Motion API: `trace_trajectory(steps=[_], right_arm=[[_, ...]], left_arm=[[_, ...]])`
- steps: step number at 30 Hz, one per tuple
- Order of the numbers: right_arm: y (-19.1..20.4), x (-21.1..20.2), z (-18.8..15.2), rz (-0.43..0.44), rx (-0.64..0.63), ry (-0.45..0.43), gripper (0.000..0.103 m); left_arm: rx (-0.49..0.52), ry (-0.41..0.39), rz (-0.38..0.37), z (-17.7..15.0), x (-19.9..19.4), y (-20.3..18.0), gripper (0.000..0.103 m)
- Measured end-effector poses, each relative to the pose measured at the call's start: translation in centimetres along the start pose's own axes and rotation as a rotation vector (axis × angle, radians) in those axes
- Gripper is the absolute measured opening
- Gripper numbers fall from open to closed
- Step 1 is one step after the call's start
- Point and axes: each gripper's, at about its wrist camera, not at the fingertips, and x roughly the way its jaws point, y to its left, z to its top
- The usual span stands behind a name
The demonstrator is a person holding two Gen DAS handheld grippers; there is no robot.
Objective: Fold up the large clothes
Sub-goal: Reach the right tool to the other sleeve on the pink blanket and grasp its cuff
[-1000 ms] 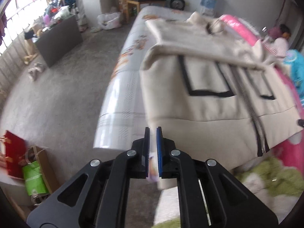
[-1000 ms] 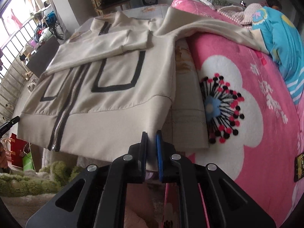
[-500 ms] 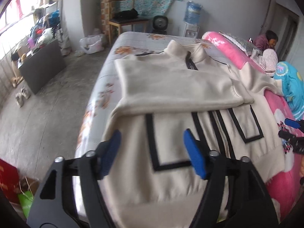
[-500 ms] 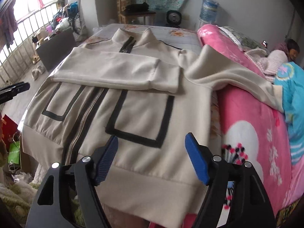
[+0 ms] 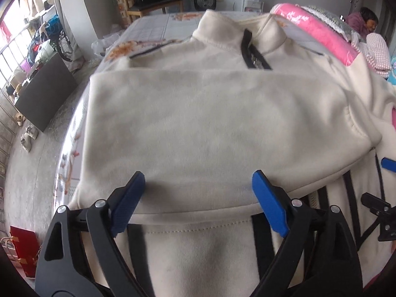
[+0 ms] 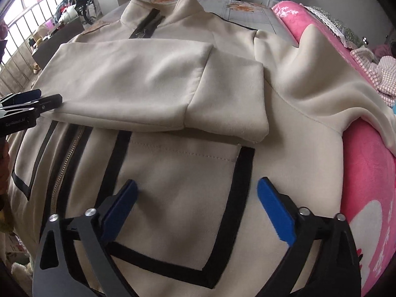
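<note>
Cream jacket (image 6: 173, 173) lies flat on the bed (image 5: 148, 27) with 1 sleeve (image 5: 210, 123) folded across, and both tongs, left (image 5: 198, 198) and right (image 6: 198, 205), have just opened wide, empty, moving in over it for the next fold.

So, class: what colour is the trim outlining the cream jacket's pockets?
Black trim on the cream zip-up jacket, clearest in the right wrist view.

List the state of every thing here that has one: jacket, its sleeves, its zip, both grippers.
jacket: spread flat on the bed, front up.
near sleeve: folded across the chest.
far sleeve: unfolded, draped over the pink blanket.
zip: closed.
left gripper: open, empty.
right gripper: open, empty.
</note>
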Motion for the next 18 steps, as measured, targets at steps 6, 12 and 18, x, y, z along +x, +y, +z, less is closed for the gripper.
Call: trace_trajectory(steps=[6,12,18], right_arm=[[-0.3,-0.1,-0.4,0.010,0.025,-0.030,0.097],[-0.5,-0.1,0.1,0.040,-0.030,-0.013,0.097],[-4.9,-4.6,2.5,0.003,0.043,-0.078,0.097]], left_arm=[[-0.042,-0.045,-0.007,-0.8,0.2,0.8,0.095],[-0.036,-0.041,-0.004,-0.6,0.3,0.8,0.096],[-0.034,-0.060,-0.001,-0.8,0.2,0.7,0.096]])
